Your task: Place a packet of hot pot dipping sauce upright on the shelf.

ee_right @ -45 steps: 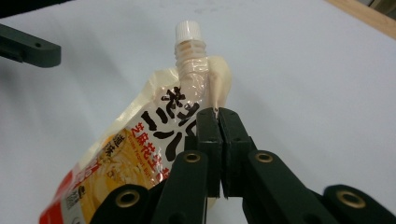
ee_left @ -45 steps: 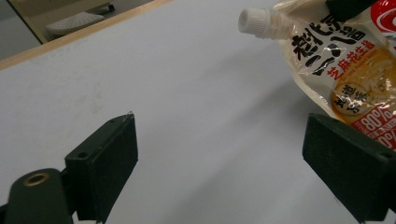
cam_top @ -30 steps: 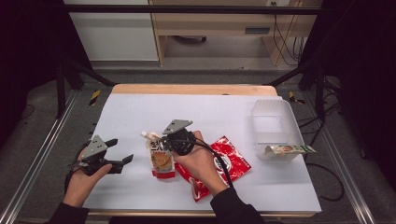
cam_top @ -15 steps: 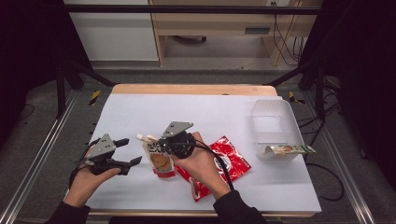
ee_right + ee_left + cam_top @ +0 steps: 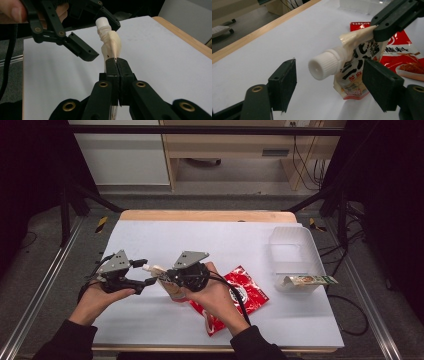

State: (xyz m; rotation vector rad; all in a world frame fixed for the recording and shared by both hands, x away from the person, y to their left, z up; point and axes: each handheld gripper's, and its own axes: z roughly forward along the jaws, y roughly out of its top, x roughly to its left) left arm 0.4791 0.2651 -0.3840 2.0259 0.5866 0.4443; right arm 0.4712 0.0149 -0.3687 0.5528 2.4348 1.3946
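White worktop at frame centre — right tongs clamped on spouted pouch; left tongs apart, just been closing around white cap — not touching.

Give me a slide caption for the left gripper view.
Left gripper, jaws closing in, not yet touching spouted pouch's white cap.

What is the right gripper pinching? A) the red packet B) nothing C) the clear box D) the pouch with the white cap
D: the right gripper has its jaws shut on the top edge of the pouch, whose white cap sits between the open jaws of the left gripper.
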